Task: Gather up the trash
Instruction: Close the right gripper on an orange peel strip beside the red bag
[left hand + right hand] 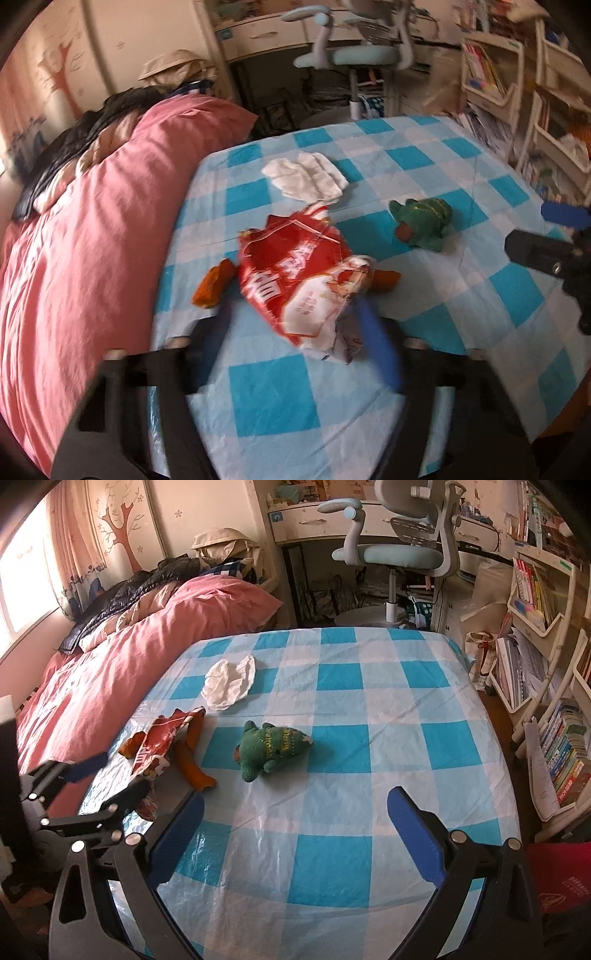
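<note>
A crumpled red and white snack wrapper lies on the checked sheet between the fingers of my left gripper. The blue right pad is at the wrapper's edge; the blurred left finger stands slightly apart from it. Orange peel pieces lie on both sides of the wrapper. A white crumpled tissue rests further back. My right gripper hangs open over bare sheet, with nothing between its fingers. In the right wrist view the wrapper and left gripper are at the left.
A green plush toy lies mid-sheet, right of the wrapper. A pink duvet borders the blue checked sheet on the left. A desk chair stands beyond the far edge, with bookshelves at the right.
</note>
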`<state>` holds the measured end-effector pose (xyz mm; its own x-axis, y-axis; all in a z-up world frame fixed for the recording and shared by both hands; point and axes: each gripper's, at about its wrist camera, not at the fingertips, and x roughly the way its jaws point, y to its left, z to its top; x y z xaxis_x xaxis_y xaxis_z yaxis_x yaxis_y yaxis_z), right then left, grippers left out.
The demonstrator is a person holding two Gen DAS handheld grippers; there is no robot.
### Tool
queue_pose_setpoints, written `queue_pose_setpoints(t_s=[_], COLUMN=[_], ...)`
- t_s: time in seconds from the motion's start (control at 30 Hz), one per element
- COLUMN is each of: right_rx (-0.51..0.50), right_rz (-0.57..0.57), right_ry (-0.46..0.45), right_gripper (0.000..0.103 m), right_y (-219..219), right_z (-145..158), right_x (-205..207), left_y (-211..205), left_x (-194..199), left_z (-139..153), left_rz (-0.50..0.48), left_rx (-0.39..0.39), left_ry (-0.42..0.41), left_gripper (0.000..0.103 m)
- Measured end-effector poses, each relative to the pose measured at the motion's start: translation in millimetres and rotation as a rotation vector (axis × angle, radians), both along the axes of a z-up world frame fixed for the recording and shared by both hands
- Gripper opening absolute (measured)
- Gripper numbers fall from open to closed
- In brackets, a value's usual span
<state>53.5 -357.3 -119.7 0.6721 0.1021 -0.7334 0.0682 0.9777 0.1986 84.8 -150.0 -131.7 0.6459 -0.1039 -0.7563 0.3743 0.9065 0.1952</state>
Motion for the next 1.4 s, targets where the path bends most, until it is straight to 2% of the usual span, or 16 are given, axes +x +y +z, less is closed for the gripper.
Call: queue_pose_setpoints(t_s=[0.03, 0.07, 0.13, 0.33, 0.4, 0.5, 0.6, 0.73, 0.8, 1.07, 1.2, 1.27, 1.4], right_rx=[0.005, 0.010, 0.022, 0.031, 0.036, 0.039, 0.038, 0.014, -0.013, -0.069, -0.086, -0.091, -0.087], right_rz=[-0.003, -0.005, -0.003, 0.040, 0.062, 0.102, 0.154, 0.224, 0.268, 0.307, 0.329, 0.341, 0.355], right_ry=[-0.001, -0.002, -0.005, -0.003, 0.003, 0.013, 0.007, -0.023, -0.025, 0.035, 0.075, 0.085, 0.072], right_gripper=[0.095, 0.095, 0.095, 0.095, 0.095, 0.095, 0.095, 0.093, 0.080, 0.059, 0.031, 0.021, 0.016], right_y=[-2, -2, -3, 8, 13, 24, 38, 61, 75, 99, 105, 107, 103], right_z=[0, 1, 2, 2, 1, -1, -1, 0, -5, -34, -43, -40, -30], right_x=[0, 1, 1, 0, 0, 1, 3, 12, 22, 64, 71, 68, 53], left_y=[1, 3, 14, 77, 97, 121, 144, 148, 145, 130, 123, 122, 124], left_x=[2, 4, 5, -6, -13, -24, -31, -32, -32, -27, -26, -26, -27], left_z=[-1, 0, 9, 55, 63, 70, 70, 70, 71, 78, 82, 85, 88], left_rz=[-0.004, 0.003, 0.028, 0.133, 0.160, 0.202, 0.237, 0.229, 0.216, 0.167, 0.146, 0.145, 0.148], left_rx=[-0.011, -0.030, -0.099, -0.385, -0.444, -0.488, -0.569, -0.579, -0.580, -0.549, -0.517, -0.509, -0.513], left_ry=[0.013, 0.021, 0.021, -0.007, -0.007, -0.018, 0.013, 0.016, 0.019, 0.014, -0.001, -0.009, -0.016], left_gripper=[0.031, 0.014, 0.001, 0.001, 0.001, 0.001, 0.001, 0.001, 0.001, 0.001, 0.001, 0.001, 0.001])
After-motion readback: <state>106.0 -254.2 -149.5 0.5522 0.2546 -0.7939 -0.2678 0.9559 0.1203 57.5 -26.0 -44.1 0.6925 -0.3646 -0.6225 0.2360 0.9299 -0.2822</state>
